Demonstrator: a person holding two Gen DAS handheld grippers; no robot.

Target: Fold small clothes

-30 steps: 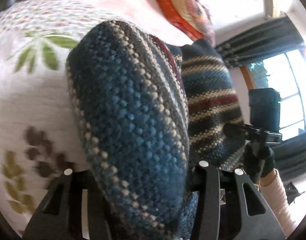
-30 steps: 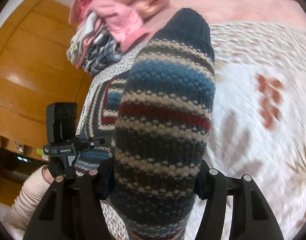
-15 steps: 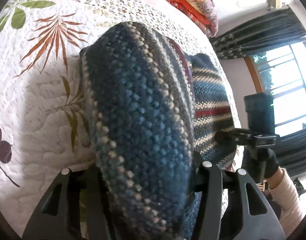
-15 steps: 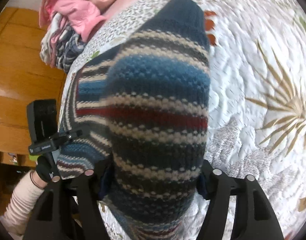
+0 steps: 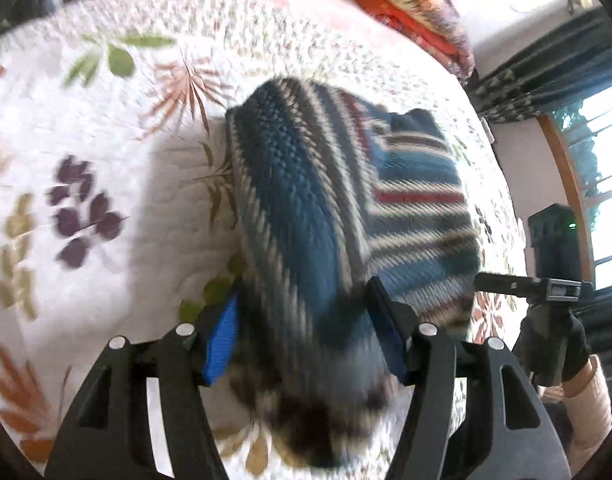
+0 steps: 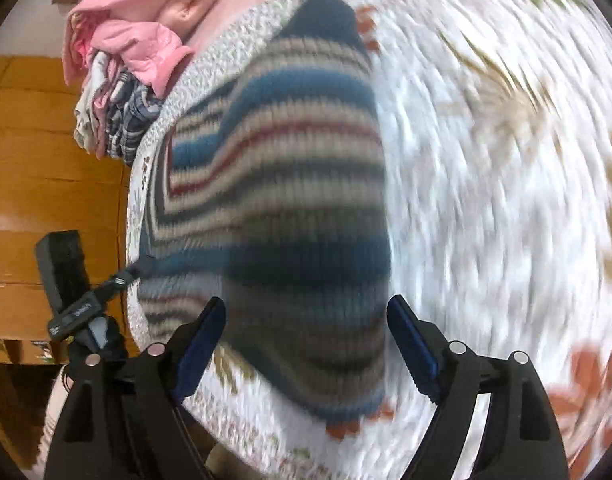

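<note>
**Both grippers open, sweater down**

Floral quilt (image 5: pixel 106 184) fills my view. Striped knit sweater (image 6: pixel 290 208) lies on it, dead ahead of both grippers, sleeves folded in. Pile of pink clothes (image 6: pixel 130 36) far upper left of my right gripper (image 6: pixel 306 344), jaws apart. Left gripper (image 5: pixel 302 332) jaws spread too, sweater edge between them, frame blurred.
</note>
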